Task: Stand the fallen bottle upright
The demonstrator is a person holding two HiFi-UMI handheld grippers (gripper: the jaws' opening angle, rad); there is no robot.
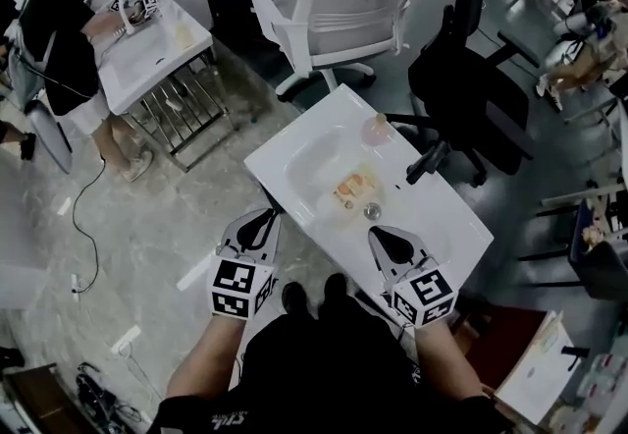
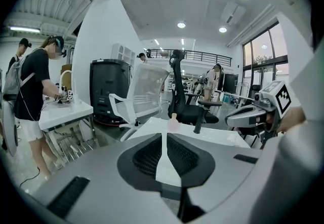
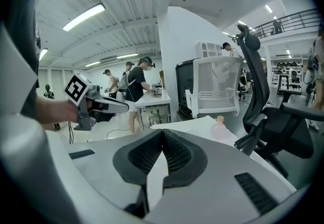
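A clear bottle with an orange label (image 1: 355,189) lies on its side near the middle of the white table (image 1: 294,162). A small round cap-like piece (image 1: 372,211) rests just in front of it. At the table's far end a small pink bottle (image 1: 376,131) stands upright; it also shows as the pink bottle (image 2: 173,122) and the pink bottle (image 3: 219,127) in the gripper views. My left gripper (image 1: 265,218) and right gripper (image 1: 386,235) hover at the near edge, both shut and empty. The jaws meet at my left gripper (image 2: 164,135) and my right gripper (image 3: 162,132).
A white office chair (image 1: 343,0) and a black office chair (image 1: 471,79) stand behind the table, and the black chair's armrest (image 1: 428,162) reaches over the right edge. At a second white table (image 1: 147,44) to the far left a person (image 1: 59,29) works.
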